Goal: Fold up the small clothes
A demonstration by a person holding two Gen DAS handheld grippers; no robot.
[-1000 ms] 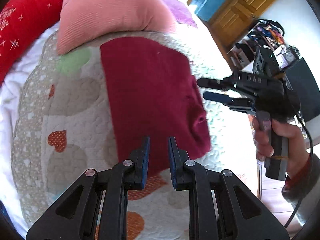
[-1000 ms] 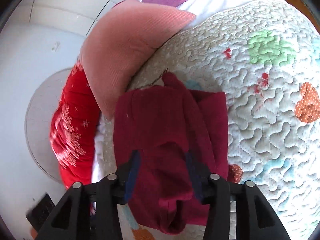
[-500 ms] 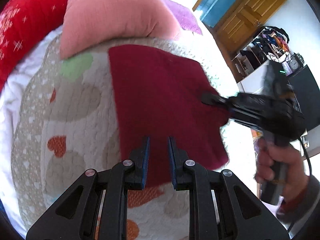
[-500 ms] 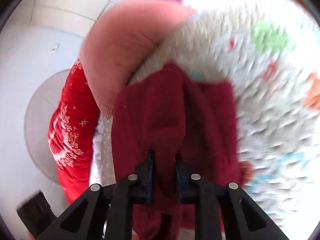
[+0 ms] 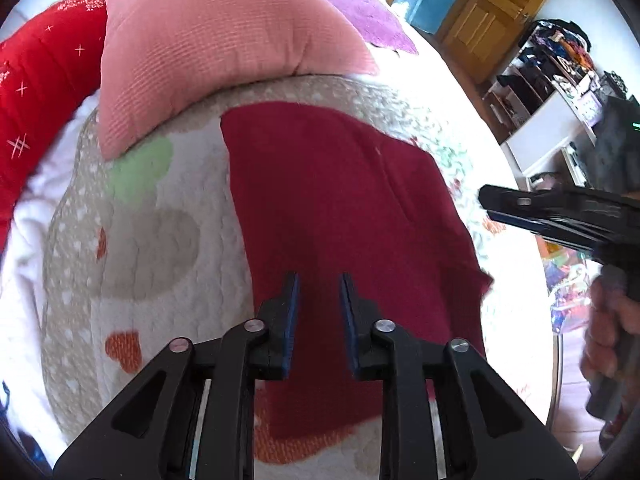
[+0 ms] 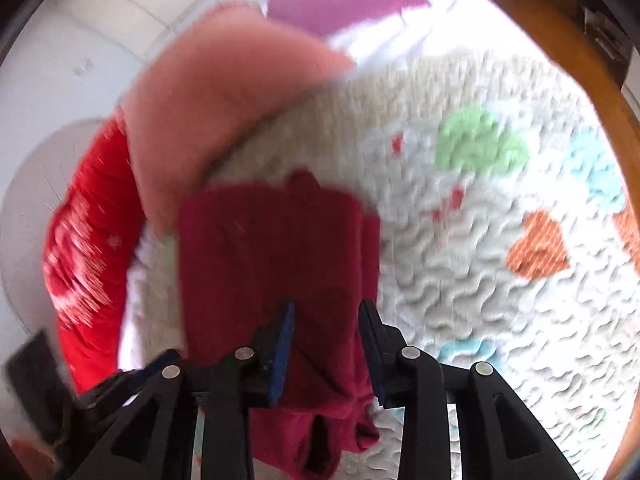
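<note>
Flat on the quilt (image 5: 132, 240) lies the dark red garment (image 5: 340, 216), folded into a rough rectangle, its far edge just short of the pink pillow (image 5: 216, 40). From the right wrist view the garment (image 6: 276, 264) shows a lengthwise ridge of doubled cloth down its middle and a bunched, rumpled end nearest the camera; that view is smeared by motion, so finer creases cannot be made out.

Over the garment's near end hangs the left gripper (image 5: 318, 284), its blue-padded fingers (image 5: 291, 312) parted by a modest gap with nothing between them; whether the tips touch the cloth cannot be told. Off the garment's right edge, apart from the cloth, the right gripper (image 5: 486, 202) points in toward it, gripped by the person's hand (image 5: 608, 340). In its own view the right gripper (image 6: 326, 308) stands with its jaws clearly parted, holding nothing, above the garment's bunched end.

Beside the pink pillow, away from the garment, lies a red cushion (image 5: 40, 92) with white star marks. Beyond the pillow shows a purple cloth (image 5: 360, 12). Past the garment's right side stand a wooden door (image 5: 488, 12) and cluttered shelves (image 5: 552, 72).
</note>
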